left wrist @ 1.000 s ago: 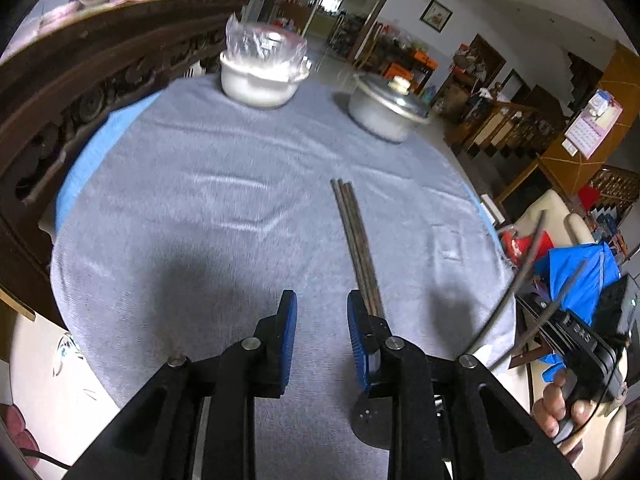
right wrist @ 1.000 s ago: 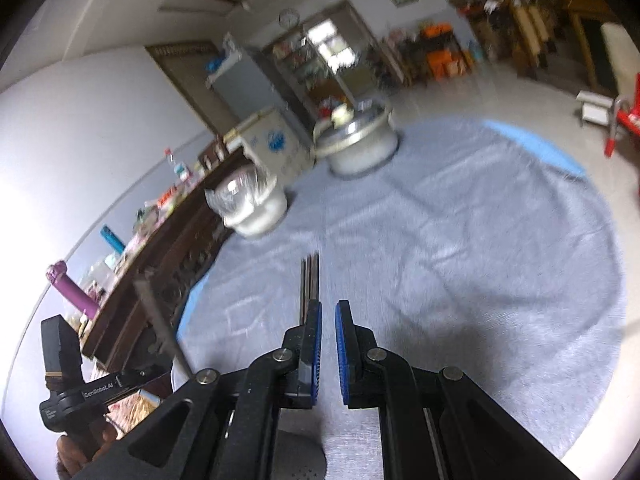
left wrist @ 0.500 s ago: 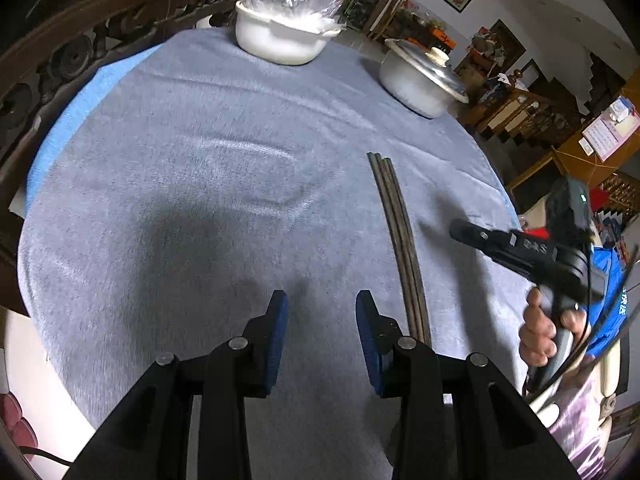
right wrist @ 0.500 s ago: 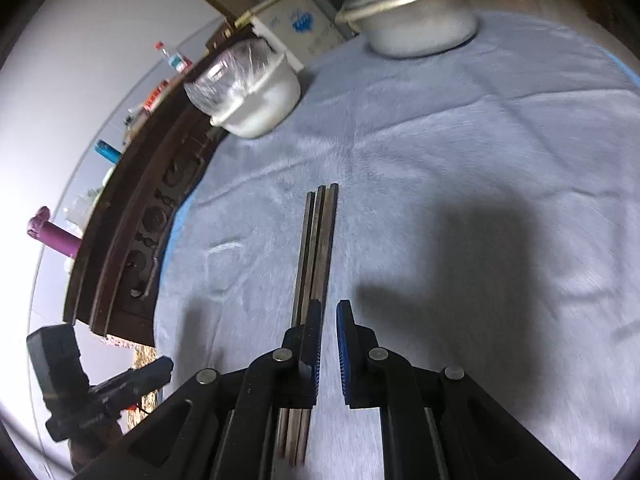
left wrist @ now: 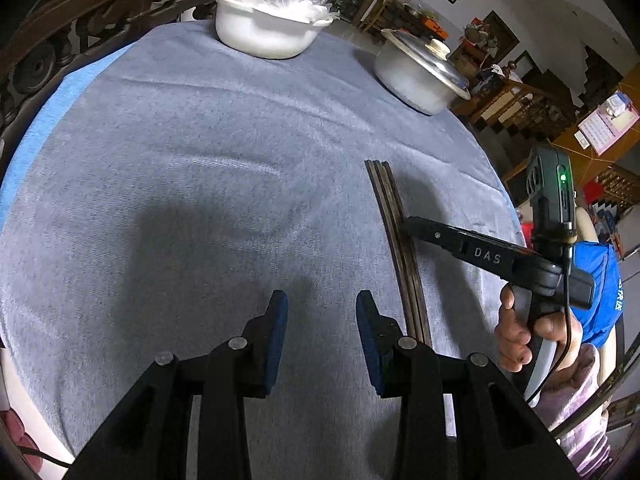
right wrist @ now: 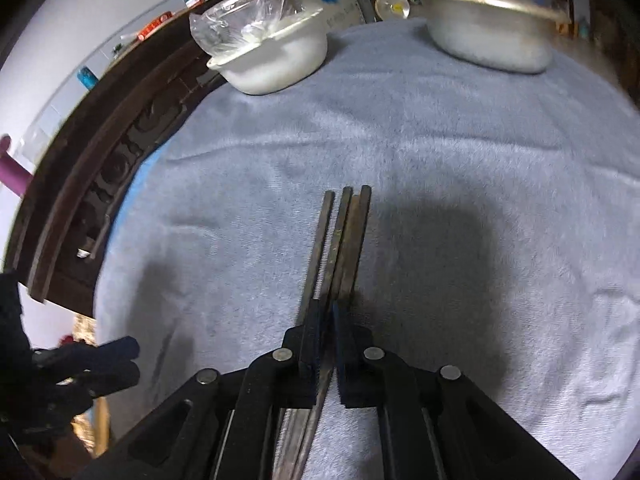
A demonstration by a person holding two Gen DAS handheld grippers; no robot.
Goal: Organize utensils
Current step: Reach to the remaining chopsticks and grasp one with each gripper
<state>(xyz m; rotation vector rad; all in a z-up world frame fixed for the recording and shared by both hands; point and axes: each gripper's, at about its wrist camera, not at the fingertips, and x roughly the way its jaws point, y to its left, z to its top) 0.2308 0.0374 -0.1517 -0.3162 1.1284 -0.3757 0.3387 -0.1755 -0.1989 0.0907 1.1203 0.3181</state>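
Note:
Several dark chopsticks (left wrist: pixel 394 220) lie side by side on the grey cloth of the round table (left wrist: pixel 200 160). My left gripper (left wrist: pixel 322 320) is open and empty, just left of their near ends. My right gripper (right wrist: pixel 326 314) is down over the chopsticks (right wrist: pixel 344 240), its jaws nearly closed around one stick of the bundle. In the left wrist view the right gripper (left wrist: pixel 412 226) touches the sticks from the right.
A white bowl covered with plastic film (left wrist: pixel 268 28) stands at the far edge, also in the right wrist view (right wrist: pixel 272 56). A lidded metal pot (left wrist: pixel 420 76) stands at the far right (right wrist: pixel 492 28). A dark carved wooden rail (right wrist: pixel 100 168) borders the table's left.
My right gripper has come down from above the table onto the chopsticks. My left gripper has opened wider and shifted left of the sticks.

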